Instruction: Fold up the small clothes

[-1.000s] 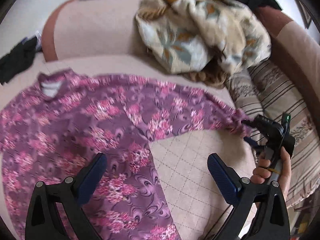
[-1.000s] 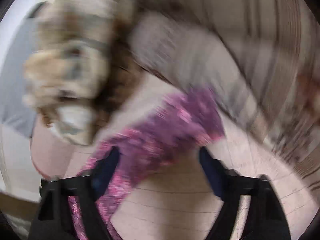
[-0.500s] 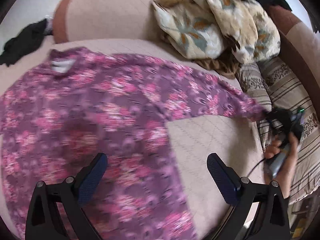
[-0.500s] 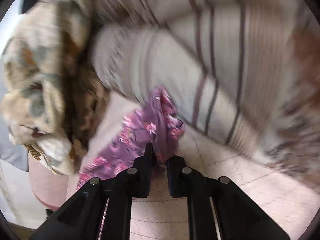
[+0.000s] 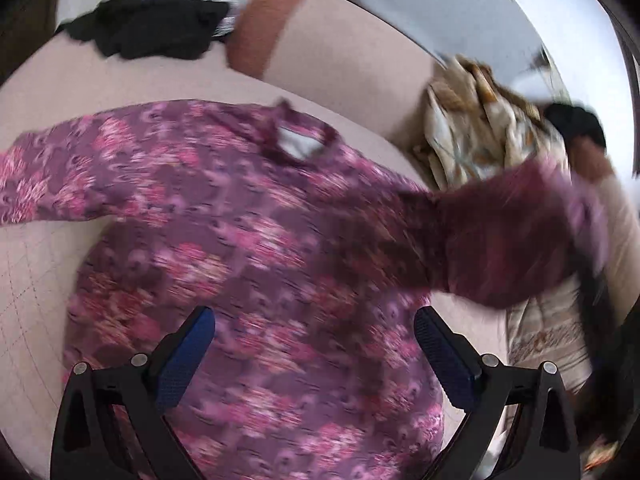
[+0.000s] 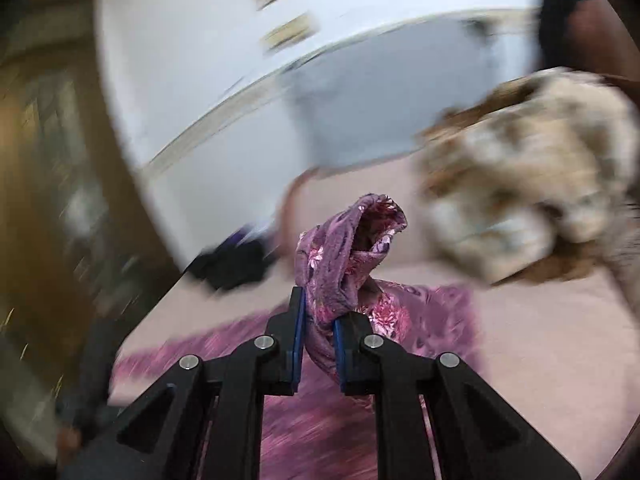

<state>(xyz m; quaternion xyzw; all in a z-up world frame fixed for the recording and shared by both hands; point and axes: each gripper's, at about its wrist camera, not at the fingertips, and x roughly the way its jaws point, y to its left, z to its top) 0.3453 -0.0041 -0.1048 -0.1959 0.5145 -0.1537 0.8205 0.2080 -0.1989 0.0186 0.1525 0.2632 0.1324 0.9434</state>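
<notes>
no readable text, labels, brands or numbers in either view

Pale pink quilted sofa (image 5: 48, 280) with a rust-edged back cushion (image 5: 320, 52). Heap of black cloth (image 5: 152, 32) on the far seat edge beside that cushion. Crumpled cream floral blanket (image 5: 480, 132) piled on the right, another dark item (image 5: 576, 124) behind it. Striped pillow (image 5: 548, 340) lower right. White wall (image 6: 192, 60), blurred wooden furniture (image 6: 52, 152) to the left.
</notes>
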